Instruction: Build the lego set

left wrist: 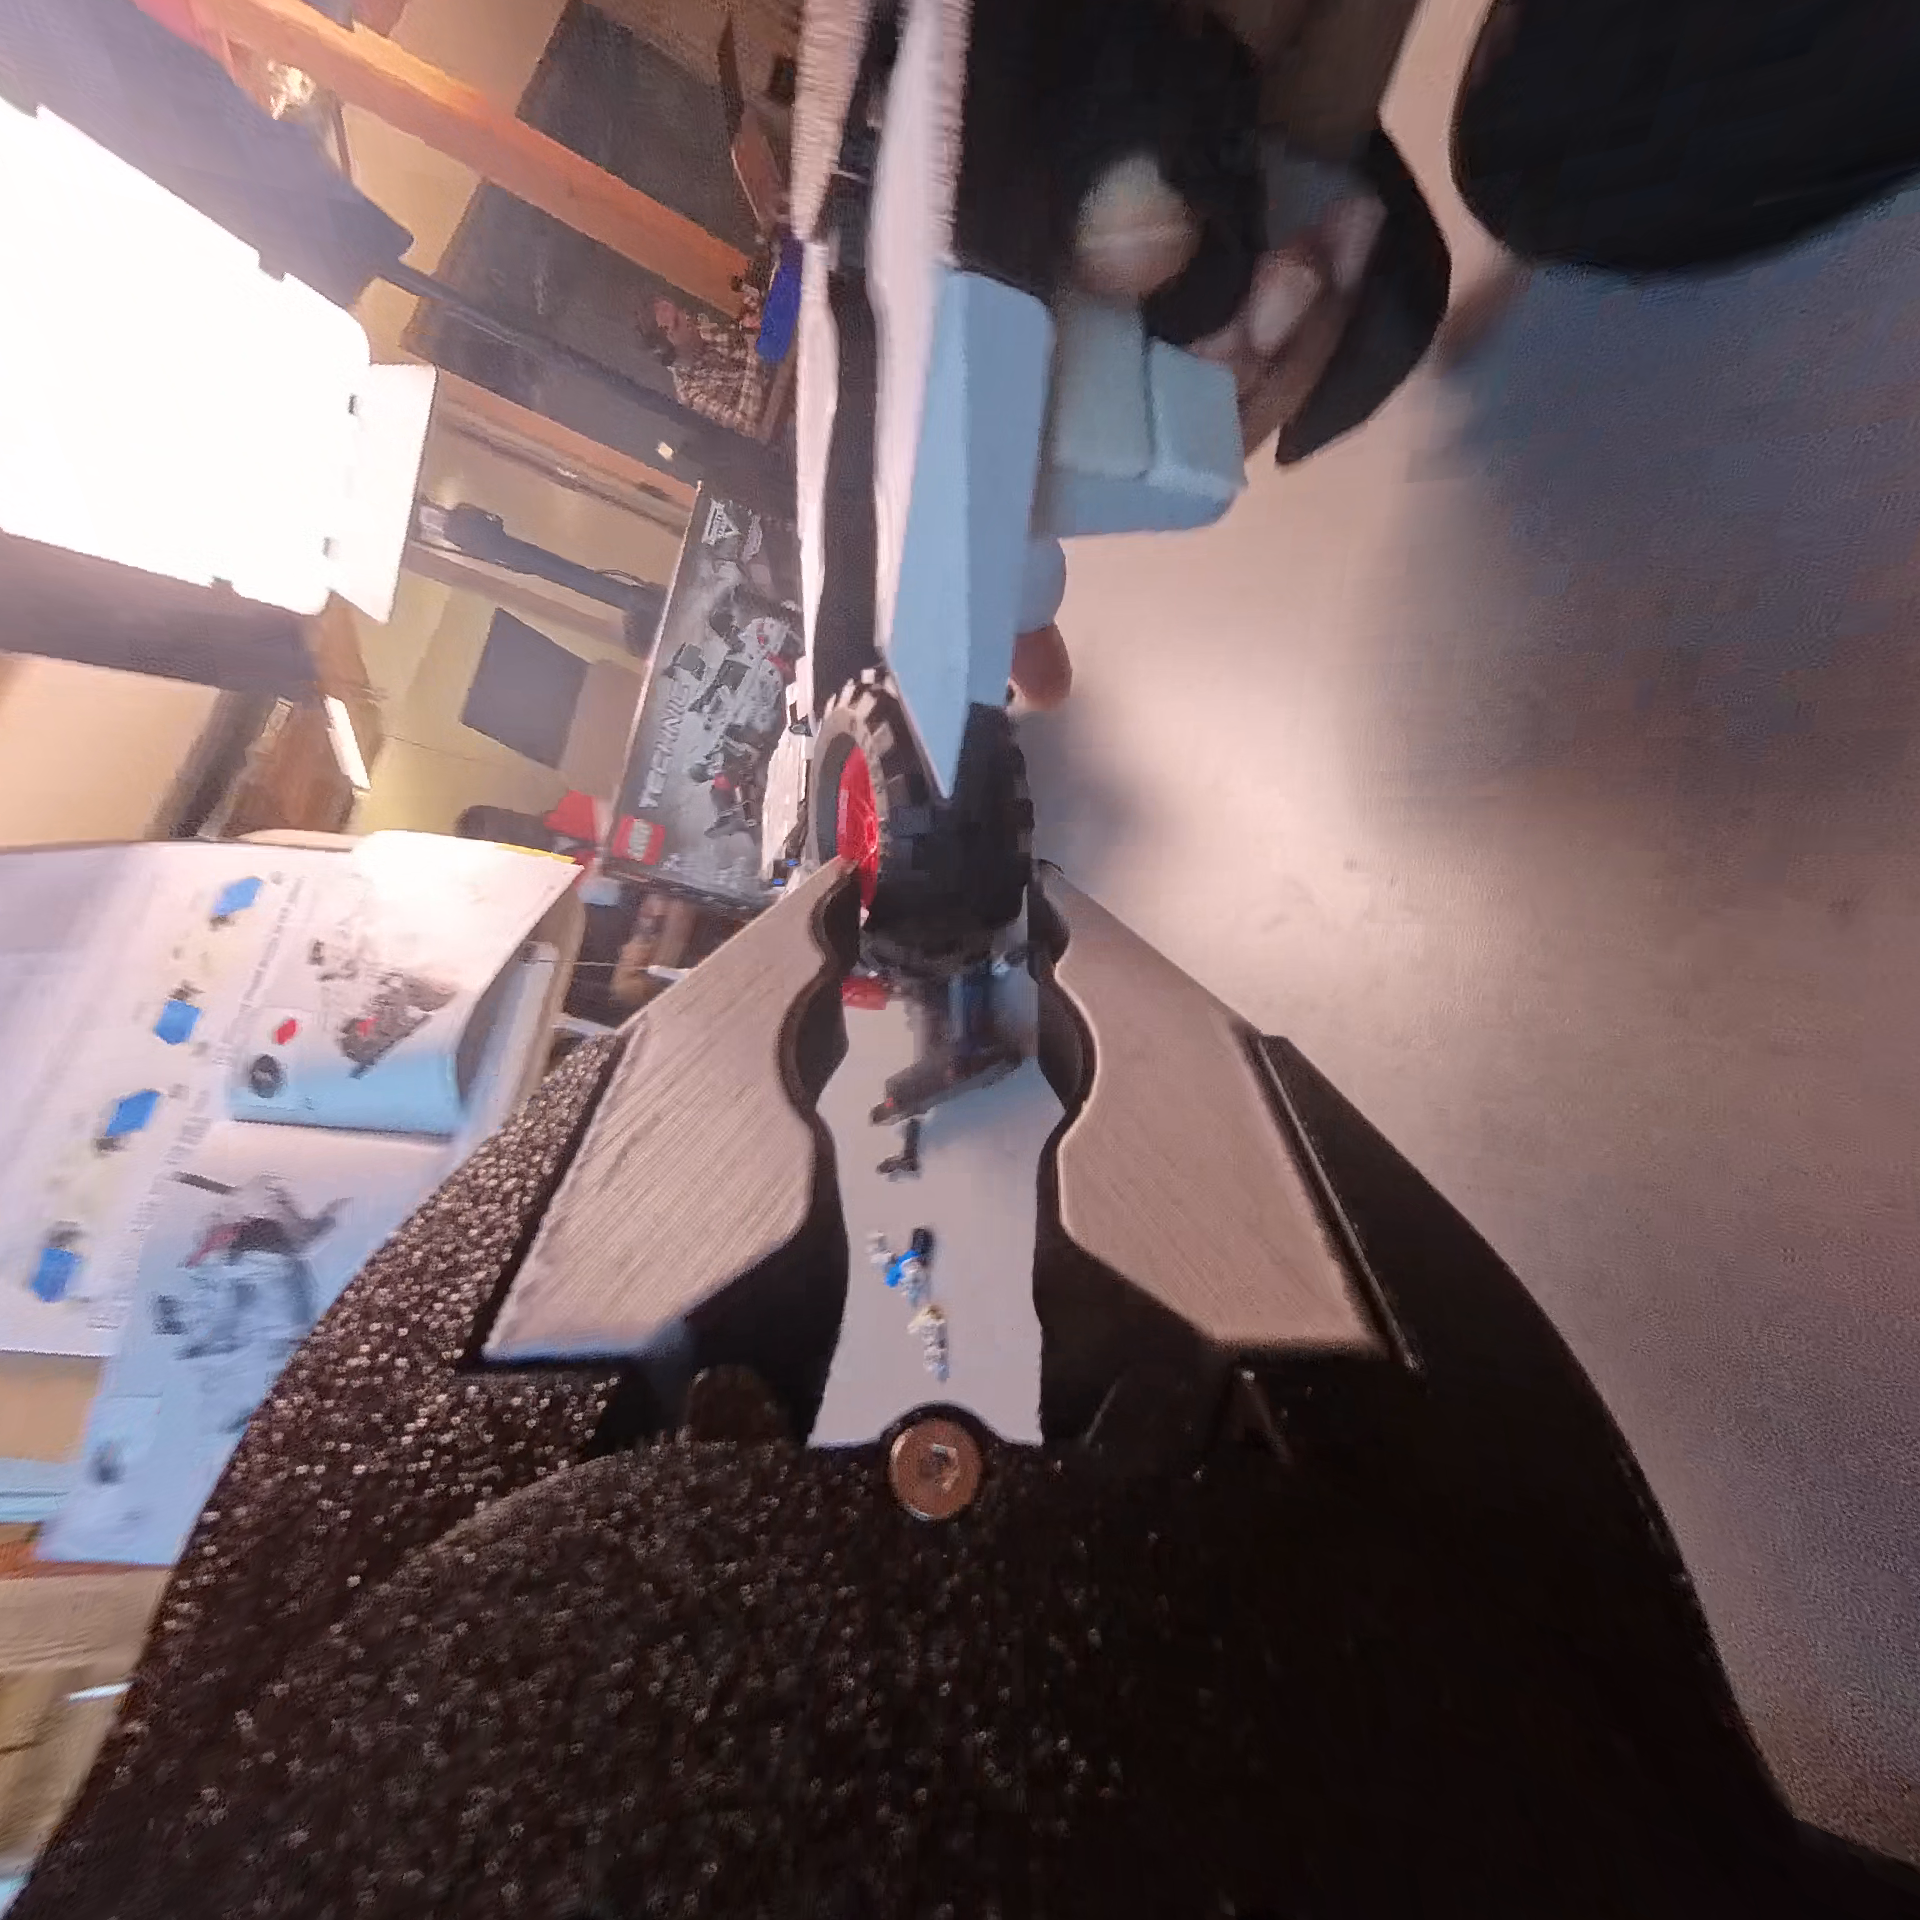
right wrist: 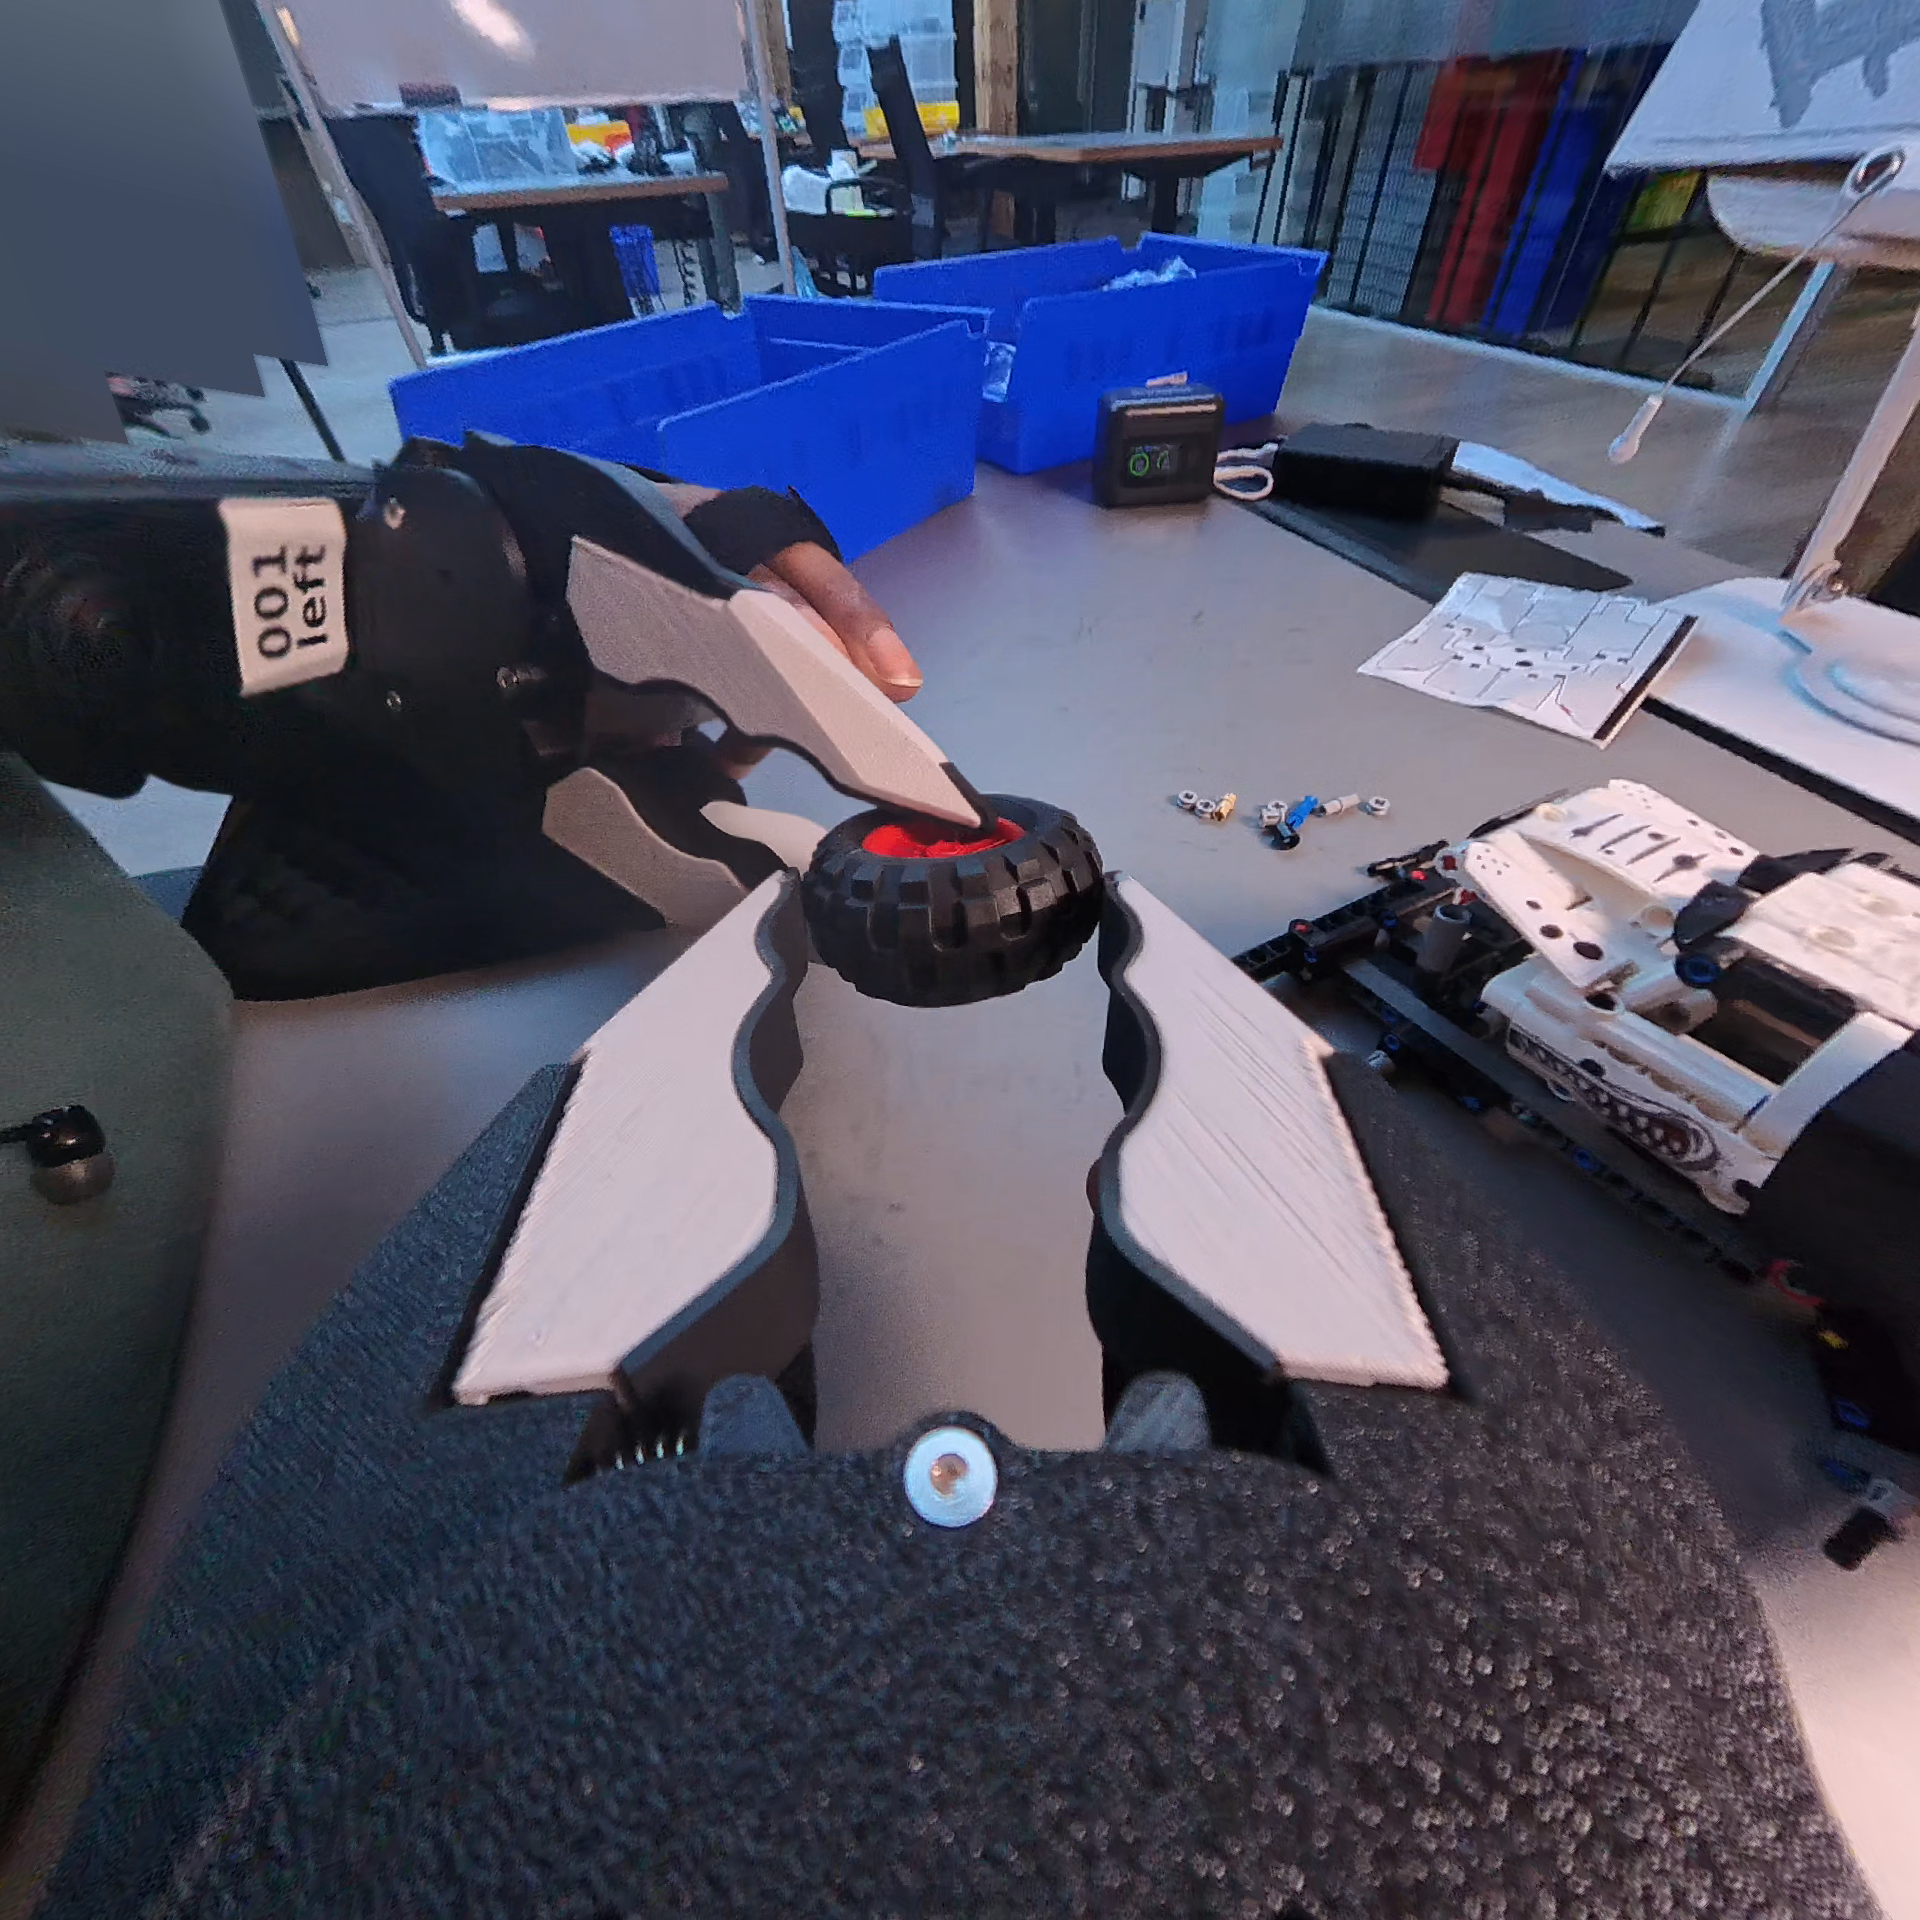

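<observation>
wheel (right wrist: 951, 899) lies flat above mid-tabltop between the right tool (right wrist: 951, 914) tips, gripped across its tread, axle upright, while the left tool (right wrist: 883, 831), partly open, pokes one finger into the red hub.

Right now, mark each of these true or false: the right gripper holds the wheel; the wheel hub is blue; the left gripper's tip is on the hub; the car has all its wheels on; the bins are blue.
1. The right gripper holds the wheel. True.
2. The wheel hub is blue. False: it is red.
3. One finger of the left gripper has its tip on the hub. True.
4. The car has all its wheels on. False: none shows on it.
5. The bins are blue. True.
</observation>
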The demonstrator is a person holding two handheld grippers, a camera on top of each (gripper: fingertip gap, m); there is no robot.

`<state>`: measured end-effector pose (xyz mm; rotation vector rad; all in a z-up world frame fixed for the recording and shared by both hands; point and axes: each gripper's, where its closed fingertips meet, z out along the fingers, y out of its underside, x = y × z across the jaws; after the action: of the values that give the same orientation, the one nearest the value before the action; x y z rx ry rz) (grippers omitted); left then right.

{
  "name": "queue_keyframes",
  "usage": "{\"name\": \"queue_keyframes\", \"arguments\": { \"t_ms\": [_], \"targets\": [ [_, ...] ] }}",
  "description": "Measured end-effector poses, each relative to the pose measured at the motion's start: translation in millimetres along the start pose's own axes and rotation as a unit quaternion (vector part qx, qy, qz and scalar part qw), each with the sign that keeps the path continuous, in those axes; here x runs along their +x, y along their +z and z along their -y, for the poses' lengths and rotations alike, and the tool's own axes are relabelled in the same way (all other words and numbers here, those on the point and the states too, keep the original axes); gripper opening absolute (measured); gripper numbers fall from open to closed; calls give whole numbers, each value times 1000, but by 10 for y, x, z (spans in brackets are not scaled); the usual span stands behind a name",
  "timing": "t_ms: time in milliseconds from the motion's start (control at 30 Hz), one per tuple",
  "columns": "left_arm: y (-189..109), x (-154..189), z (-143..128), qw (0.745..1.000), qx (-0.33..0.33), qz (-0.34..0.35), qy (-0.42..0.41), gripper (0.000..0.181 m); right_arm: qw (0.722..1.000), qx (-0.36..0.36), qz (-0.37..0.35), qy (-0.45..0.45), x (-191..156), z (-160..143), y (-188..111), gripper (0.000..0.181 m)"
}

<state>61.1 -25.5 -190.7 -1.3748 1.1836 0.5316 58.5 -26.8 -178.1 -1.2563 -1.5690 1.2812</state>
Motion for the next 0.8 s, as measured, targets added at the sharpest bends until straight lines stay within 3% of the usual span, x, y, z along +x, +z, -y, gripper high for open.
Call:
{"name": "queue_keyframes", "arguments": {
  "t_ms": [100,200,267,333,467,567,800],
  "targets": [
    [-60,-147,128,974,61,-56,-212,55,999,36,0,-22,23,83,-91,55],
    [-133,-276,227,888,136,-142,-415,74,995,96,16,-31,-39,246,-196,55],
    [-158,-289,245,850,160,-179,-469,78,991,120,25,-43,-98,329,-227,55],
    [-185,-256,305,835,175,-203,-480,76,989,132,35,-50,-155,365,-233,55],
    [-199,-113,376,828,175,-243,-474,59,992,104,42,-64,-195,244,-170,56],
    [-165,-24,319,822,155,-264,-479,58,993,82,37,-81,-184,158,-149,55],
    [44,288,-69,889,26,-249,-384,53,989,-55,-19,-137,23,-305,-34,53]
  ]
}}
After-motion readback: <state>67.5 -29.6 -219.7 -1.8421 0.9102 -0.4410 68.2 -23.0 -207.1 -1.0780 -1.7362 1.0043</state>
